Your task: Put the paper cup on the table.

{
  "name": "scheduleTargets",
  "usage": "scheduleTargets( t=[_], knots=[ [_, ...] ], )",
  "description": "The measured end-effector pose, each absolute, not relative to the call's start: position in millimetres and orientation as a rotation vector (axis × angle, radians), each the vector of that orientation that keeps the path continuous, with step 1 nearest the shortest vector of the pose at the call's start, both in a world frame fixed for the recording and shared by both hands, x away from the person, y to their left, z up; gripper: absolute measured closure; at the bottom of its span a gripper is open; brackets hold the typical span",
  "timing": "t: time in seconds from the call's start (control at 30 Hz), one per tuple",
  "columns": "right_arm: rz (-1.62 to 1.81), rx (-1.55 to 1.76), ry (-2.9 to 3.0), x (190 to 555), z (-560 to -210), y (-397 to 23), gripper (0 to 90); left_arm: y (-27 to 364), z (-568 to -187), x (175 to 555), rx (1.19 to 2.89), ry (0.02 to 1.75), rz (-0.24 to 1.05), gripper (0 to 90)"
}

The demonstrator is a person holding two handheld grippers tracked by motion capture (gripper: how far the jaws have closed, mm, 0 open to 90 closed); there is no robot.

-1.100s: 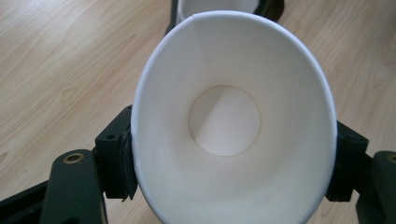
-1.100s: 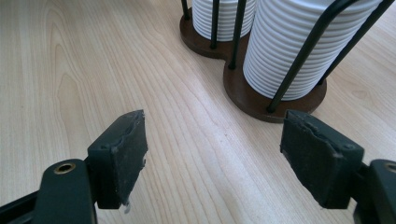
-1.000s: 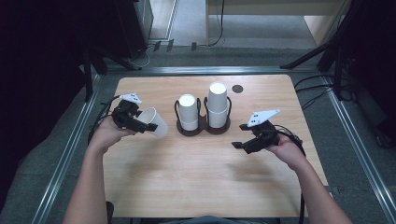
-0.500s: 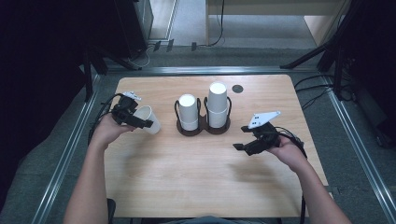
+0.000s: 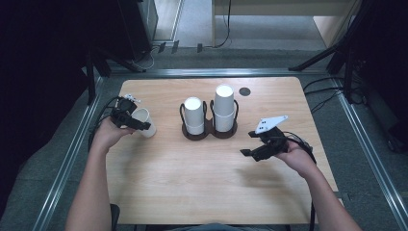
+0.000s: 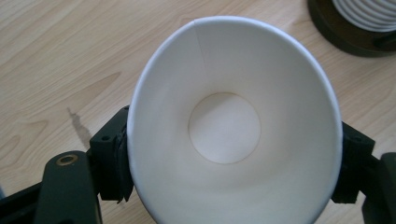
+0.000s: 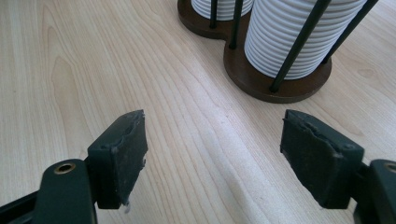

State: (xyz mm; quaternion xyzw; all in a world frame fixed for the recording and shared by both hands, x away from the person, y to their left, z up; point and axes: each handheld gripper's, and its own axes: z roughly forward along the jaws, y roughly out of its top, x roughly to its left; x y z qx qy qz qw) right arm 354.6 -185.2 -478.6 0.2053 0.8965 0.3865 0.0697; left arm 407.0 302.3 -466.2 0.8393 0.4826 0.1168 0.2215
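On the wooden counter (image 5: 192, 173), left gripper (image 5: 137, 124) fingers clamp a paper cup (image 6: 231, 126); lower it level, then release; right gripper (image 7: 215, 154) fingers wide

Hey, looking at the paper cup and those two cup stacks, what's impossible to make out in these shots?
- Left gripper view: the paper cup hides its own outer wall and the jaw pads, so contact is unclear.
- Right gripper view: the top edge cuts off both cup stacks, so their heights are unknown.
- High view: the small dark disc on the table is too small to identify.
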Motion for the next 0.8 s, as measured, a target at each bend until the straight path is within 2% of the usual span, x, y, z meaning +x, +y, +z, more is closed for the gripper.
scheduleTargets(
  t=[0.57,0.8],
  knots=[
    [1.160,0.617,2.702,354.4,-478.9,-185.1,23.3,303.9,-474.7,409.5,2.313,1.375,0.330,17.9],
    [1.163,0.621,2.703,354.7,-479.0,-185.8,23.3,303.0,-475.3,410.7,2.307,1.399,0.319,12.7]
  ],
)
